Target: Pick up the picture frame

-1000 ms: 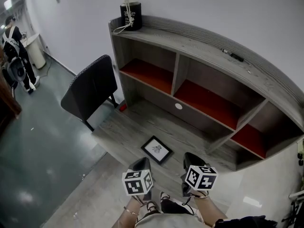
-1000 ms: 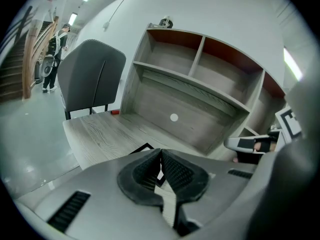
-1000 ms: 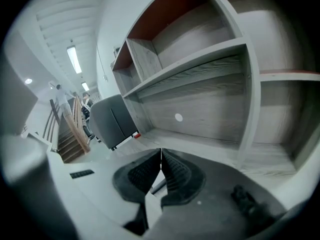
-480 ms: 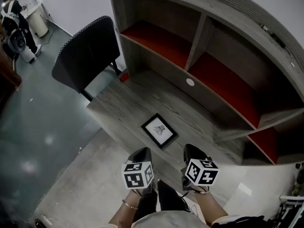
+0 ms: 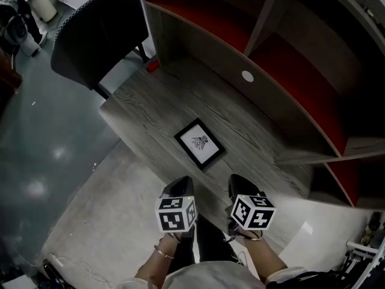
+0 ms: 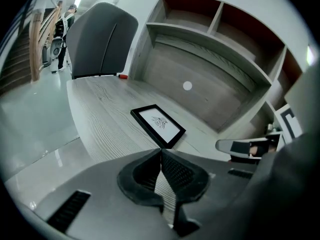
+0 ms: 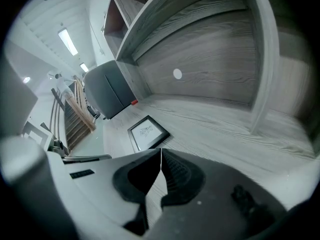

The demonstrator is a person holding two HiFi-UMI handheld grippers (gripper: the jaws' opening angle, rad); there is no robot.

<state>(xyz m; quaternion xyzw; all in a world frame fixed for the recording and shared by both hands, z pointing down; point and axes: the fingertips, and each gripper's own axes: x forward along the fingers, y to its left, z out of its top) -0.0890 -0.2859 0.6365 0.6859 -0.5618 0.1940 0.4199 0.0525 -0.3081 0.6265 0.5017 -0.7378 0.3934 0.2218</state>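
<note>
A small black picture frame [image 5: 200,144] with a white print lies flat on the grey wooden desk [image 5: 144,113], near its front edge. It also shows in the left gripper view as the frame [image 6: 158,124] and in the right gripper view as the frame [image 7: 147,132]. My left gripper [image 5: 180,187] hovers just short of the desk edge, below and left of the frame, jaws shut and empty. My right gripper [image 5: 240,184] hangs beside it, lower right of the frame, also shut with nothing in it.
A black office chair [image 5: 96,44] stands at the desk's left end. Behind the frame rises a shelf unit with red-floored compartments [image 5: 289,83] and a white round cable cap [image 5: 247,76]. Polished floor [image 5: 42,161] lies to the left.
Both grippers have sunk toward the desk. The head view has tipped down and closer, so the frame now sits higher and larger in view and the shelf top has left the picture.
</note>
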